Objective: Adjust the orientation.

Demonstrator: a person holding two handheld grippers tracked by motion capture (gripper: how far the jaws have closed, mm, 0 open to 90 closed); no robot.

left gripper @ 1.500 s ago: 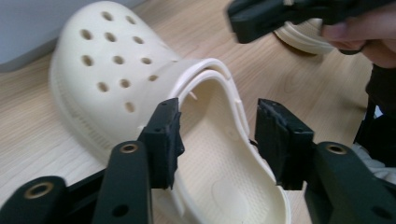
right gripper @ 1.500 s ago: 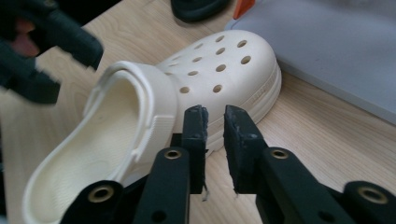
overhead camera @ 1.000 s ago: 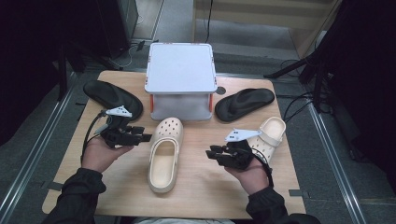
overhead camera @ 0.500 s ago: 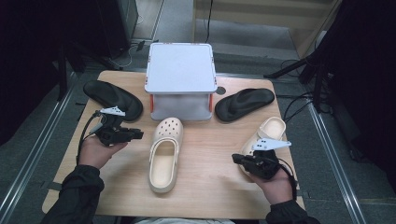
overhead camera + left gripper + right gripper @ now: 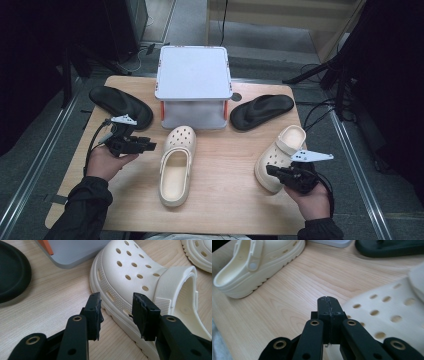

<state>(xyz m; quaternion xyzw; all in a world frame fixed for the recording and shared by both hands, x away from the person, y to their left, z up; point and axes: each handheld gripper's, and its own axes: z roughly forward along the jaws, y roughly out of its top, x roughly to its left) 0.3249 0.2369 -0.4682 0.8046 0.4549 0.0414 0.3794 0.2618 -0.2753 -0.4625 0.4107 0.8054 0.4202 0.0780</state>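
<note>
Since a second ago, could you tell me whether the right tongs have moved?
Yes. The right tongs have shifted rightwards, away from the grey box, and now sit by the toe of the right-hand cream clog.

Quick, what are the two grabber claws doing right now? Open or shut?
Left gripper: open, holding nothing, pointed at the side of the middle cream clog.
Right gripper: shut, empty, next to the other cream clog.

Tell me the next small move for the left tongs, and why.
Probably ease the left tongs forward and close them on the side wall of the middle cream perforated foam clog. Their jaws stand open, having just been opening, with the clog's rim just beyond the gap and nothing between them.
</note>
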